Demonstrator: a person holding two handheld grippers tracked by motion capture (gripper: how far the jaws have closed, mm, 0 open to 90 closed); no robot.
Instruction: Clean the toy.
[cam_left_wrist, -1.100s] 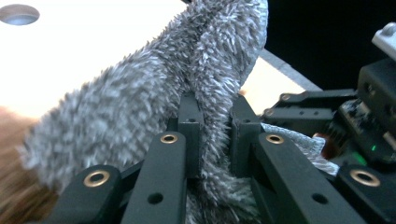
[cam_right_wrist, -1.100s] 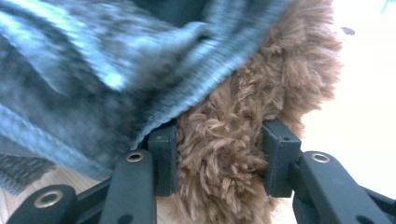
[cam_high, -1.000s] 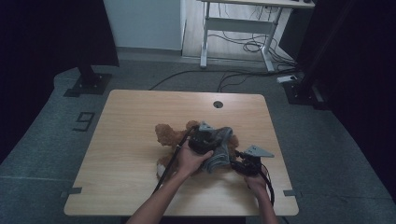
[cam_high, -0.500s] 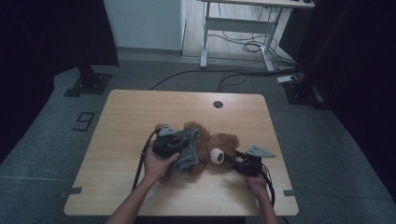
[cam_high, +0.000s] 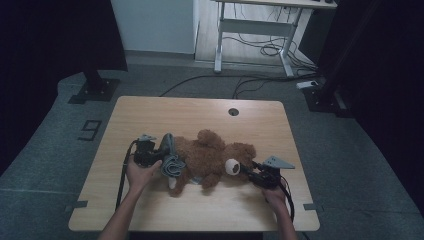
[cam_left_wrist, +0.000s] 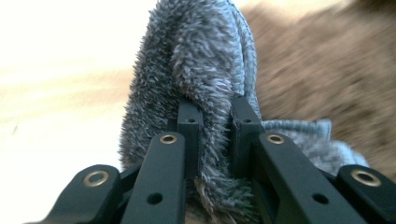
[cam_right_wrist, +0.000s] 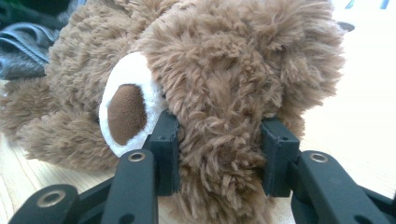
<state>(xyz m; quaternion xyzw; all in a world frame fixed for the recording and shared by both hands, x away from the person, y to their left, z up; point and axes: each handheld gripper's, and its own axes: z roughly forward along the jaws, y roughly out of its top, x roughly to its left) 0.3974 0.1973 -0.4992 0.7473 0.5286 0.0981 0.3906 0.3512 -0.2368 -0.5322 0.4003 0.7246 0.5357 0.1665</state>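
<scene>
A brown teddy bear (cam_high: 212, 155) lies on its side across the middle of the wooden table (cam_high: 200, 110), head toward the right. A grey fuzzy garment (cam_high: 171, 159) bunches at the bear's legs on the left. My left gripper (cam_high: 161, 154) is shut on this grey garment (cam_left_wrist: 205, 74), its pads pressed into a fold of the fabric. My right gripper (cam_high: 246, 171) is shut on the bear's head (cam_right_wrist: 224, 79), with the jaws clamped on the fur beside the white muzzle (cam_right_wrist: 123, 105). The bear's body (cam_left_wrist: 322, 65) shows brown behind the garment.
Grey floor surrounds the table, with a desk frame (cam_high: 260, 30) and cables (cam_high: 250, 82) at the back. A round cable hole (cam_high: 233, 111) sits near the table's far edge. Bare tabletop lies in front of and behind the bear.
My left gripper has pulled the grey garment leftward along the bear, from over its head and chest down to its legs. The bear's head and body are now uncovered. The right gripper has stayed put.
</scene>
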